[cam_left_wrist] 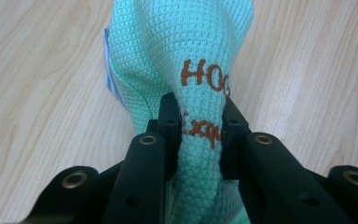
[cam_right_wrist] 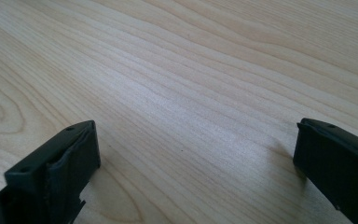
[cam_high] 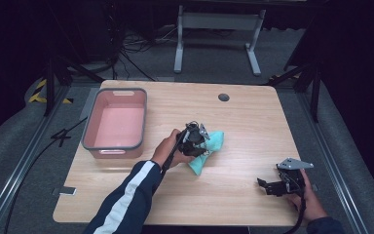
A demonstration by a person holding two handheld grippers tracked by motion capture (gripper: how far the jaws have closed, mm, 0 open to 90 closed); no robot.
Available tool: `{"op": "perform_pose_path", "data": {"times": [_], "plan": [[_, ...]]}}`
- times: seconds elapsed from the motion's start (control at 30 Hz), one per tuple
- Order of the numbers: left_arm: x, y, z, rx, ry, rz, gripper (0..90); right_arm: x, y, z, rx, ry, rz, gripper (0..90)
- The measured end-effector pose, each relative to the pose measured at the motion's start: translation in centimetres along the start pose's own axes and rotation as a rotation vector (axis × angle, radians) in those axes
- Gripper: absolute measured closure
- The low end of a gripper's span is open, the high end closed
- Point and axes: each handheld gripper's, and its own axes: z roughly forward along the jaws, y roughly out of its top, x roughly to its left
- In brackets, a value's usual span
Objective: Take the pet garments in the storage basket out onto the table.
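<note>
High view, lower right of the frame: the right gripper [cam_high: 272, 186] rests low on the wooden table [cam_high: 253, 122], jaws spread wide with only bare wood between them, holding nothing. Centre of the frame: the left gripper [cam_high: 196, 141] has its jaws closed on a fold of one mint-green cloth [cam_high: 209, 146], which carries orange embroidered lettering; in the left gripper view the fabric [cam_left_wrist: 177, 60] bunches between the jaws and drapes onward over the table. Upper left: one pink bin [cam_high: 117, 124] with a grey rim, apparently empty, stands just beside the left hand [cam_high: 168, 148].

Risk: the pinch takes only a narrow ridge of fabric, so a lift could let the cloth slip free, or its trailing end could drag and catch on the bin rim.

Count: two grippers, one cloth, one bin, one table.
</note>
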Motion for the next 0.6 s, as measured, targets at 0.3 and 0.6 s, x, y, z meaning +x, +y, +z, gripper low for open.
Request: {"op": "perform_pose_path", "data": {"times": [0.3, 0.6], "plan": [[-0.7, -0.5, 2.0, 0.027, -0.023, 0.002, 73.8, 0.0, 0.0, 0.0, 0.0, 0.0, 0.0, 0.7], [-1.1, -1.4, 3.5, 0.011, -0.012, -0.006, 68.9, 0.0, 0.0, 0.0, 0.0, 0.0, 0.0, 0.7]]}}
